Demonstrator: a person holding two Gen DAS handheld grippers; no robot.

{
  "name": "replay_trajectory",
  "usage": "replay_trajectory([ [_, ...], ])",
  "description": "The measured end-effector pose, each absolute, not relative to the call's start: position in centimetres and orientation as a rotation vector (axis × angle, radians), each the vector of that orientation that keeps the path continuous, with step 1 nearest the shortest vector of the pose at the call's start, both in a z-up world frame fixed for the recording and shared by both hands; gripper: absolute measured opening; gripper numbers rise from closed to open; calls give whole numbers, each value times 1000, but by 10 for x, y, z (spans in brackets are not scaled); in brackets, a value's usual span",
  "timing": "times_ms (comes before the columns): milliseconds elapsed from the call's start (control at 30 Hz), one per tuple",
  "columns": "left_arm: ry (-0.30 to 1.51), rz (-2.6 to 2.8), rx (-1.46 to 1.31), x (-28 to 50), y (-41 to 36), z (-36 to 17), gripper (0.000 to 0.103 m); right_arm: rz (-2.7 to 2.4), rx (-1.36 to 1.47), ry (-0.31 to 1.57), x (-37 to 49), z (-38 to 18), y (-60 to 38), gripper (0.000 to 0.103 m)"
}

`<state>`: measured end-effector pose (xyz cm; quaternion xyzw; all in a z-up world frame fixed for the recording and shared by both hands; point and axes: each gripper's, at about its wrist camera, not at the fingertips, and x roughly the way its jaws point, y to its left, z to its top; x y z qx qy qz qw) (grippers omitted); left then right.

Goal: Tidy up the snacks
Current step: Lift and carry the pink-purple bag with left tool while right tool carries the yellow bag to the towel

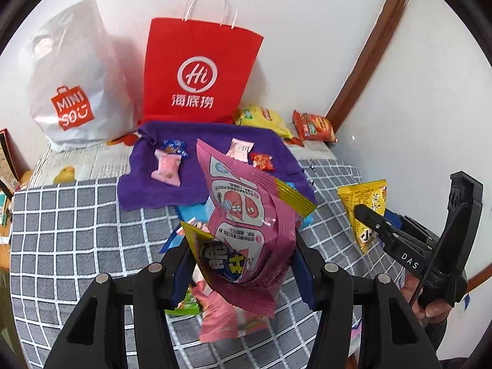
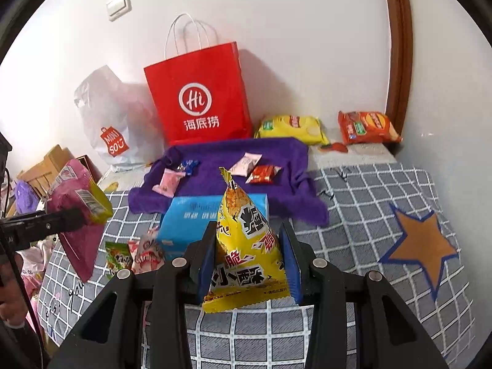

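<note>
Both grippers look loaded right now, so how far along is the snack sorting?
Looks early to midway. Four small sweets already lie on the purple cloth. In hand: the left gripper clamps a pink snack bag, the right gripper a yellow triangular pack. Left: the green packet and pink-white packet beside the blue box.

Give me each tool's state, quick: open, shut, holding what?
Left tool: shut on the pink packet.
Right tool: shut on the yellow packet.
</note>
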<state>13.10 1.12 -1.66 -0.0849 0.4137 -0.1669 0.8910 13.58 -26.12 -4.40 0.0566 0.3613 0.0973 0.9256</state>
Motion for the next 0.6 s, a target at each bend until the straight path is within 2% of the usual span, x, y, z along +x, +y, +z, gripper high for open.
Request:
replay_trajectory([
  [600,825,-315,-180,187,9,11,54,228,93,683,209,-3,-253,39],
])
